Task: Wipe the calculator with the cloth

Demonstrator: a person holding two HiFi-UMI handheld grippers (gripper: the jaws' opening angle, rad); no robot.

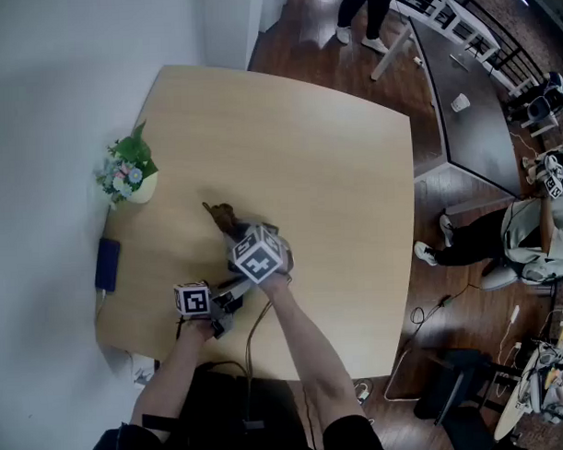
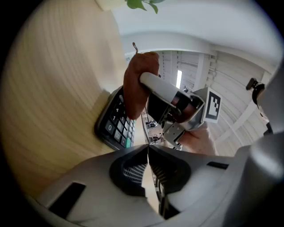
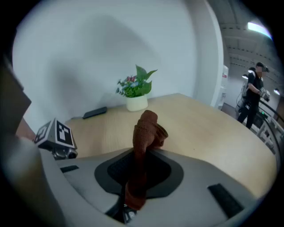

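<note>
Brown, limp cloth (image 3: 144, 131) wants pinching at its bunched middle, as the right claw (image 3: 141, 164) grips it; left claw (image 2: 147, 153) sits closed.

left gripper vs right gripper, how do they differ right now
Grip: the right gripper is clamped on the brown cloth; the left gripper has its jaws together with nothing between them.
Pose: the right gripper angles down, cloth over the calculator keys; the left gripper lies about level beside the calculator.
Shared: each carries a marker cube, and both are over the table.
</note>
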